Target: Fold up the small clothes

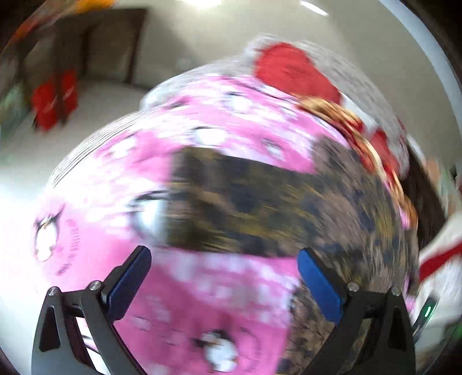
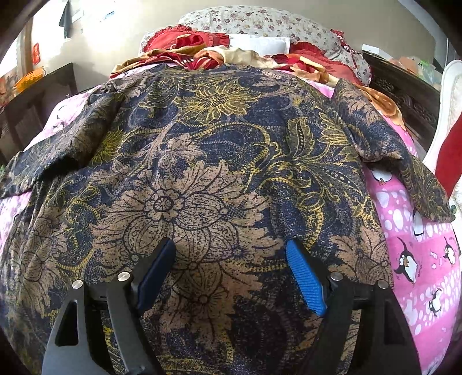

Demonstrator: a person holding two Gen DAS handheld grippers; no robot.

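Note:
A dark blue, tan and yellow flower-patterned shirt [image 2: 219, 161] lies spread flat on a pink penguin-print bedsheet [image 2: 418, 259], its short sleeves out to left and right. My right gripper [image 2: 231, 253] is open and empty just above the shirt's lower middle. The left wrist view is blurred; there the shirt [image 1: 288, 202] shows as a dark band and mass to the right on the pink sheet [image 1: 130, 178]. My left gripper [image 1: 223, 259] is open and empty above the sheet, at the shirt's edge.
Red and gold crumpled cloth [image 2: 202, 52] and flower-print pillows [image 2: 260, 23] lie at the bed's head. Dark carved wooden furniture [image 2: 404, 86] stands on the right, a dark table [image 2: 34, 95] on the left. Red boxes [image 1: 55, 98] stand on the floor beside a dark cabinet.

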